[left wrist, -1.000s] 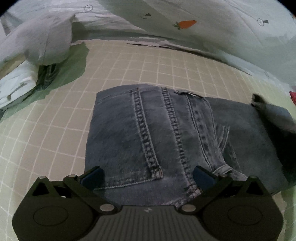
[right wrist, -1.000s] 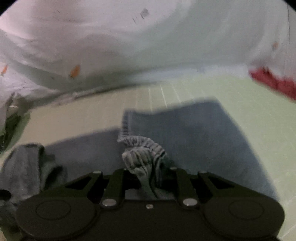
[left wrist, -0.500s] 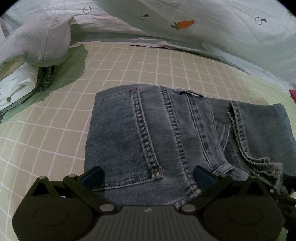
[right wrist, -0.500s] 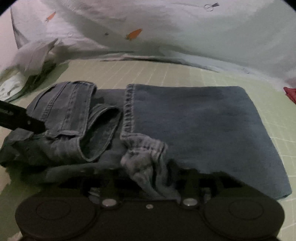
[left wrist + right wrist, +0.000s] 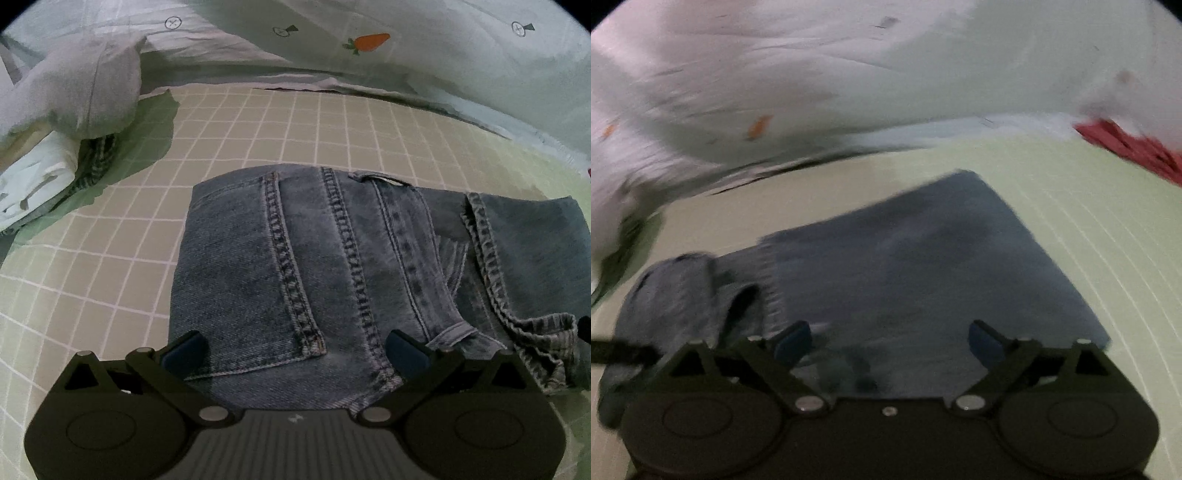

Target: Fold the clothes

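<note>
Folded jeans (image 5: 332, 266) on your checked sheet (image 5: 258, 125). Left gripper (image 5: 295, 349) spread wide, gripping nothing. Right gripper (image 5: 888, 341) opening, denim beneath, nothing gripped.

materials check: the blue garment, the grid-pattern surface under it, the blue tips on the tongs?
Jeans: faded blue denim, matte; diagonal weave and thick double-stitched seams show. Grid sheet: looks like thin woven cotton, matte, beige with white lines; fibre unclear. Left tongs pads: smooth blue, probably rubber or soft plastic.
</note>
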